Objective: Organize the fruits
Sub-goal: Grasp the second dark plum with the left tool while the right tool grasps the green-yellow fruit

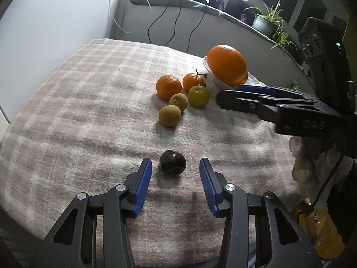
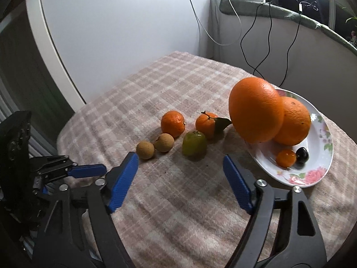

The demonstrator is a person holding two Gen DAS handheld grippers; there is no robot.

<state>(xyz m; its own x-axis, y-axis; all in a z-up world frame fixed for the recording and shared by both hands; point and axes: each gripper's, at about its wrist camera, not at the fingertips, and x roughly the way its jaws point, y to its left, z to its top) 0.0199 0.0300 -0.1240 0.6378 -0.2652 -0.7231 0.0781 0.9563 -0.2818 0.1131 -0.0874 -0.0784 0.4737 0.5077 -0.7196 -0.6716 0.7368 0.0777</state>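
A dark plum point(image 1: 172, 162) lies on the checked cloth between the open fingers of my left gripper point(image 1: 175, 167), touching neither. Farther off lie two mandarins point(image 1: 168, 86) point(image 1: 193, 81), a green fruit point(image 1: 198, 96) and two small brown fruits point(image 1: 169, 115) point(image 1: 178, 102). A floral white plate point(image 2: 321, 138) holds two big oranges point(image 2: 256, 109) point(image 2: 293, 120), a small mandarin point(image 2: 286, 158) and a dark plum point(image 2: 302, 154). My right gripper point(image 2: 180, 163) is open and empty, hovering in front of the green fruit point(image 2: 194, 143); it shows from the side in the left wrist view point(image 1: 225, 99).
The cloth-covered table point(image 1: 78, 102) ends at a white wall on the left and a ledge with cables point(image 1: 178, 17) and a potted plant point(image 1: 267, 20) behind. The left gripper shows at the left edge of the right wrist view point(image 2: 87, 170).
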